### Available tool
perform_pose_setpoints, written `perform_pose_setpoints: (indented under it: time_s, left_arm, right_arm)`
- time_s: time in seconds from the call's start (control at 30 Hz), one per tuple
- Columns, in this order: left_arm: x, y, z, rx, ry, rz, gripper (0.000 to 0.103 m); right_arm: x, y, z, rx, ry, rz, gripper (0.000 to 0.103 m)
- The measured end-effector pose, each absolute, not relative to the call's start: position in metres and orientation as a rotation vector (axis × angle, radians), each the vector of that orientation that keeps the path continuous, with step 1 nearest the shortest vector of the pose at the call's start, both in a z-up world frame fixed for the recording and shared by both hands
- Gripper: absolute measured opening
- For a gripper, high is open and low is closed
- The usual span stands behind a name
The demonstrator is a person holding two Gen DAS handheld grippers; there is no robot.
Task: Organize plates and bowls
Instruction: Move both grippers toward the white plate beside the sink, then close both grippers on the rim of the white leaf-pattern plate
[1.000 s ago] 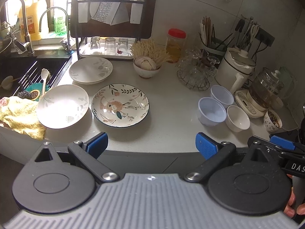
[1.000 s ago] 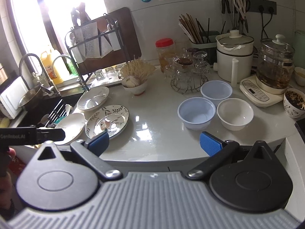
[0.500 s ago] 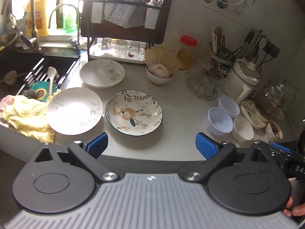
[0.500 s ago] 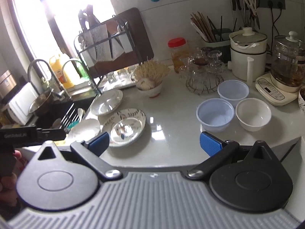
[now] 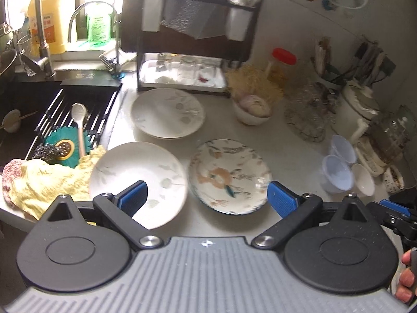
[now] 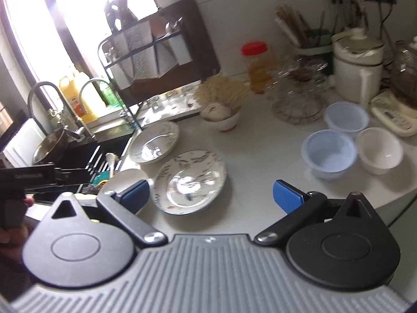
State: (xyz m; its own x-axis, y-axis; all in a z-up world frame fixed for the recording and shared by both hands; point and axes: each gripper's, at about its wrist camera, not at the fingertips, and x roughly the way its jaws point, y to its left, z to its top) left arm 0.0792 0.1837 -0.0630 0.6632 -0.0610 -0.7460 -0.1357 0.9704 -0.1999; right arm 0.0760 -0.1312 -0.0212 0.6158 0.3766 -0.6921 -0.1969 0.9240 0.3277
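Three plates lie on the white counter: a plain white plate point(image 5: 146, 172) near the front left, a flower-patterned plate point(image 5: 229, 174) beside it, and a pale leaf-print plate point(image 5: 166, 112) behind. My left gripper point(image 5: 207, 199) hovers open above the front two plates, holding nothing. At the right stand two blue bowls point(image 6: 329, 154) point(image 6: 346, 117) and a white bowl point(image 6: 379, 152). My right gripper point(image 6: 211, 197) is open over the counter, with the patterned plate point(image 6: 191, 181) just ahead of its left finger.
A dark sink point(image 5: 39, 109) with a brush and a yellow cloth point(image 5: 49, 182) lies left. A black dish rack point(image 5: 192, 39) stands at the back. A garlic bowl point(image 5: 251, 109), a red-lidded jar point(image 5: 280, 64), a wire basket point(image 6: 299, 101) and kettles point(image 6: 357, 60) crowd the rear right.
Both grippers have moved forward and lower toward the plates, which now look larger. The left one swung left over the plates. Neither pair of fingers changed its spread.
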Motion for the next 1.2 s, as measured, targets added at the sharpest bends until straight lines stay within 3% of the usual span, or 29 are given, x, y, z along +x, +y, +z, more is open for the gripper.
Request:
perform_pose_setpoints:
  time_s: [0.6, 1.2]
  left_arm:
    - [0.133, 0.341, -0.080, -0.159, 0.906, 0.072, 0.100]
    - [0.161, 0.389, -0.208, -0.234, 1.096, -0.086, 0.100]
  right_arm:
    - [0.111, -0.031, -0.083, 0.385, 0.989, 0.345, 0.098]
    - [0.128, 0.067, -0.149, 0.399, 1.110, 0.377, 0.097]
